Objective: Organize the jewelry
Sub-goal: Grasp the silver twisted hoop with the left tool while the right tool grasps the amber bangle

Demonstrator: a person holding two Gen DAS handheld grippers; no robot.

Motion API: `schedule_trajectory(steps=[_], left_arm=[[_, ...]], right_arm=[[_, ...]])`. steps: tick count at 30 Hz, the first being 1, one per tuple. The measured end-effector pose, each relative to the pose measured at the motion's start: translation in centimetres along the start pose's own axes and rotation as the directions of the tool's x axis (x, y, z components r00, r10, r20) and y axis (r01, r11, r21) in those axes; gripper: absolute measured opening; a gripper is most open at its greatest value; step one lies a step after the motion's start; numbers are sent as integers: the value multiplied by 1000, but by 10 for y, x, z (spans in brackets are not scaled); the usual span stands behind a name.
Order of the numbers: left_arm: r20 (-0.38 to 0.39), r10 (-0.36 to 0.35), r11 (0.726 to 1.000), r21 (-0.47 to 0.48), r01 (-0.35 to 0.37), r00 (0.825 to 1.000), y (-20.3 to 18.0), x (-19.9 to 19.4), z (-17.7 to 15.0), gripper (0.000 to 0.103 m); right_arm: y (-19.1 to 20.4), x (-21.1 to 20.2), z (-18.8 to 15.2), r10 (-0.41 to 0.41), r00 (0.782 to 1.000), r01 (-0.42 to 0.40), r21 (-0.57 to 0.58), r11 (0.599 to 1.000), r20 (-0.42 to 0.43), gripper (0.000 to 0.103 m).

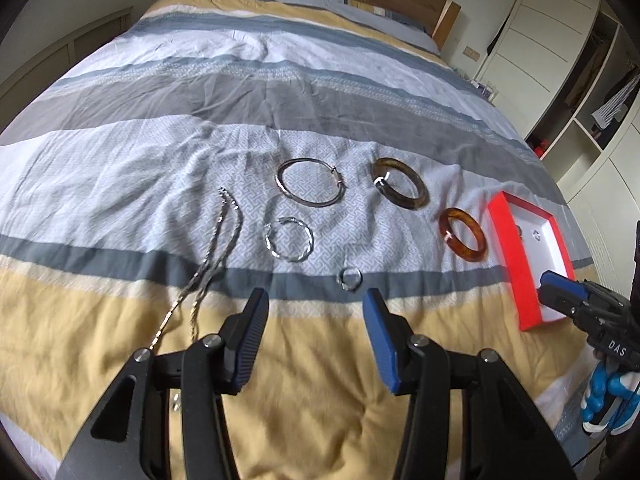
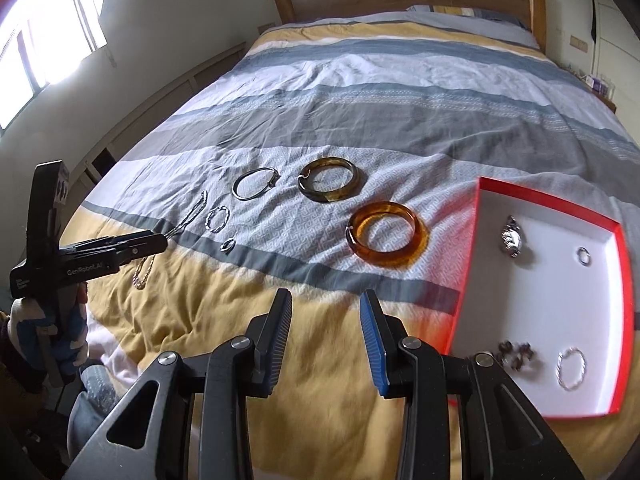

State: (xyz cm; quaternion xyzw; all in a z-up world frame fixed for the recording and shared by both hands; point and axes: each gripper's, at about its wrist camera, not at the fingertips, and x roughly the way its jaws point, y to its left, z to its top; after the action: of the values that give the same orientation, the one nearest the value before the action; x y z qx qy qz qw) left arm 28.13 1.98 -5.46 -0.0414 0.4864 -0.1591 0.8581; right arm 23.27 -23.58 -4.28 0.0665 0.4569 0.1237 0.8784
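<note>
Left gripper [image 1: 316,300] jaws apart, empty, above the yellow stripe of the striped duvet [image 1: 320,92], just short of a small silver ring [image 1: 350,279]. Right gripper [image 2: 326,304] also spread, holding nothing, beside the red tray [image 2: 482,208]. On the duvet: silver chain [image 1: 218,248], twisted silver hoop [image 1: 289,239], large silver bangle [image 1: 310,182], dark tortoiseshell bangle [image 1: 400,184], amber bangle [image 2: 386,234]. In the tray: watch [image 2: 511,237], ring [image 2: 583,256], twisted hoop [image 2: 571,368], dark blurred item [image 2: 516,354].
</note>
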Motion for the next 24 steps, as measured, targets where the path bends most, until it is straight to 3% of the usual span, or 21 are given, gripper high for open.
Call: schedule_trajectory(steps=[14,24], left_arm=[[-68,69,997,-30,-71,995,8,72,24,47],[-81,94,995,-26,-96,992,7,94,31,47]], right_arm=[[-14,69,32,37,998,-37,-7,999,-42,36],[-19,110,44,-17,994,14,-31,999,-104,36]])
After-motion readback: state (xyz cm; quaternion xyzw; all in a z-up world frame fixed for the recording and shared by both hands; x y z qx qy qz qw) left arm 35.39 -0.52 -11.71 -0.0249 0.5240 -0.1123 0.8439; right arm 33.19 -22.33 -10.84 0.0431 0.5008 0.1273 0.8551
